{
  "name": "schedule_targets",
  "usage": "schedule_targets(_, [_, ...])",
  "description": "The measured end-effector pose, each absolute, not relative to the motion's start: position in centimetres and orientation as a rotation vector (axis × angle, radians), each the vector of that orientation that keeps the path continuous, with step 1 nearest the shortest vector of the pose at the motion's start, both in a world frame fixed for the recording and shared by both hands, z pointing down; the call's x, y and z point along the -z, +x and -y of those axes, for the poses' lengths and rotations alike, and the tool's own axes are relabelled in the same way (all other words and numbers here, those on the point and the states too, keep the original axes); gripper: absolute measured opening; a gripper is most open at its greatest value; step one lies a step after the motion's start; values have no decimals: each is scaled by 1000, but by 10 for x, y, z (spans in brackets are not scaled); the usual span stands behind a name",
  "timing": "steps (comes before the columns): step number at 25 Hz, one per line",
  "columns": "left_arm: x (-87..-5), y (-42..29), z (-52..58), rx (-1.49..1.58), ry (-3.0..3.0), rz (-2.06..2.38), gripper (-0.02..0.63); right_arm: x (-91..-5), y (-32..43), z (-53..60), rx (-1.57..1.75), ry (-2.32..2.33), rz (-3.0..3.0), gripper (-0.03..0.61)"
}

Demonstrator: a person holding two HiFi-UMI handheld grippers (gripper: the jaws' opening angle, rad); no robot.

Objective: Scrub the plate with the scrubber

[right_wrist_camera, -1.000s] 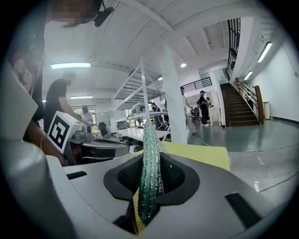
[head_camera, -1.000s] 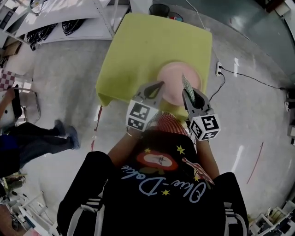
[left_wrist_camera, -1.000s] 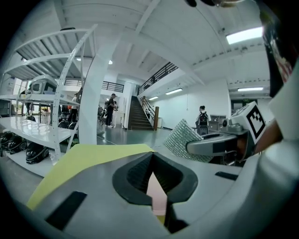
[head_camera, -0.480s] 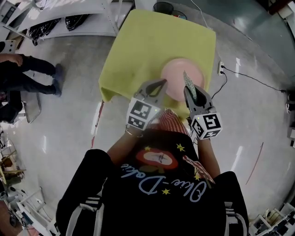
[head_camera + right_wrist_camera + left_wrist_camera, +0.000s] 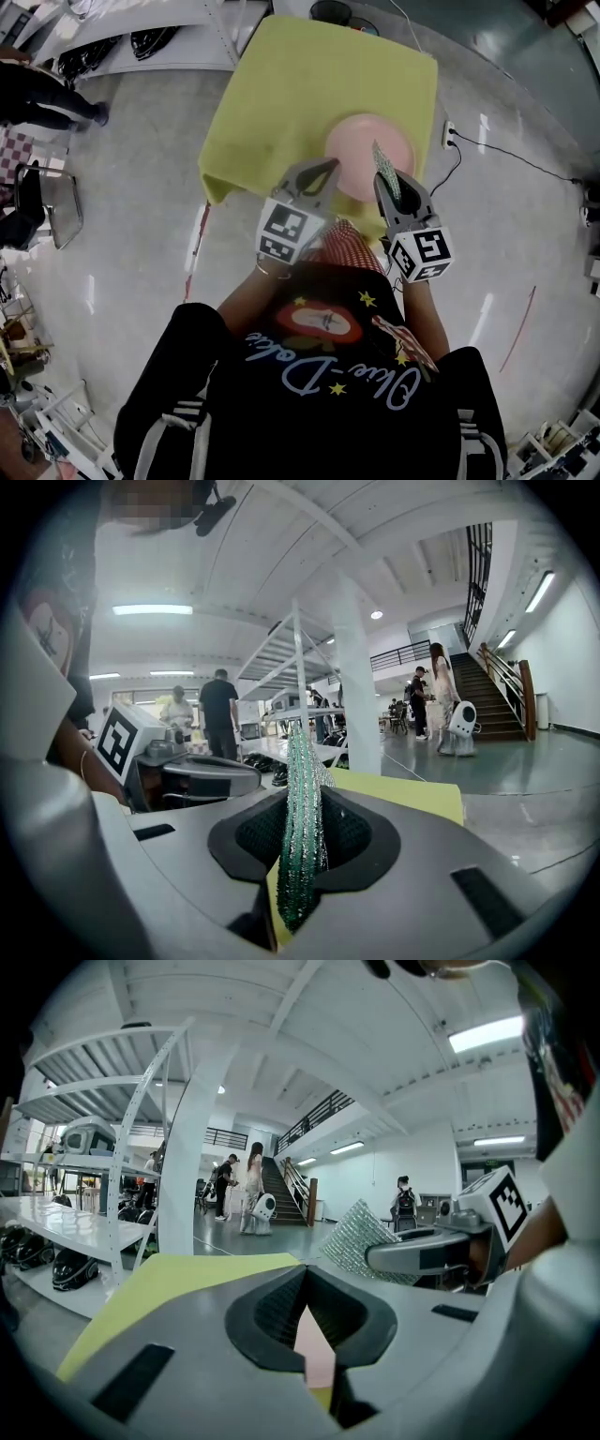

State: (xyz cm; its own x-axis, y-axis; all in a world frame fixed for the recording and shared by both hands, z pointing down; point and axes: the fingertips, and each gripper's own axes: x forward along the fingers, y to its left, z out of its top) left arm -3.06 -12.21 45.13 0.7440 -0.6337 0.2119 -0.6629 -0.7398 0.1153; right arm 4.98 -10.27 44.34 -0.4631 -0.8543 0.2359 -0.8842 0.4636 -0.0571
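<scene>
Green and silver mesh fills my right gripper [image 5: 302,794]. Its jaws pinch the scrubber [image 5: 302,829] edge-on, a thin glittery sheet standing upright past the tips. My left gripper [image 5: 306,1279] has its jaws pressed together with nothing held. Only a pink sliver of the plate [image 5: 317,1354] shows through the slot behind its tips. That view catches the scrubber's broad face instead, a silvery quilted diamond.

The head view alone gives the whole plate: round, pale pink, lying flat on the near right part of the yellow tablecloth [image 5: 281,94]. Both grippers sit over that cloth's near edge. The left tip is at the plate's near left rim, and the scrubber is above its near right rim. I cannot tell whether the scrubber touches the plate.
</scene>
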Motion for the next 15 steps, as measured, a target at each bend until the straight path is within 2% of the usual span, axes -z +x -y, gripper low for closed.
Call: schedule_targets(15, [-446,-15,112,-195,2781,989,2,-432,62,91,-214,1577,2539,61])
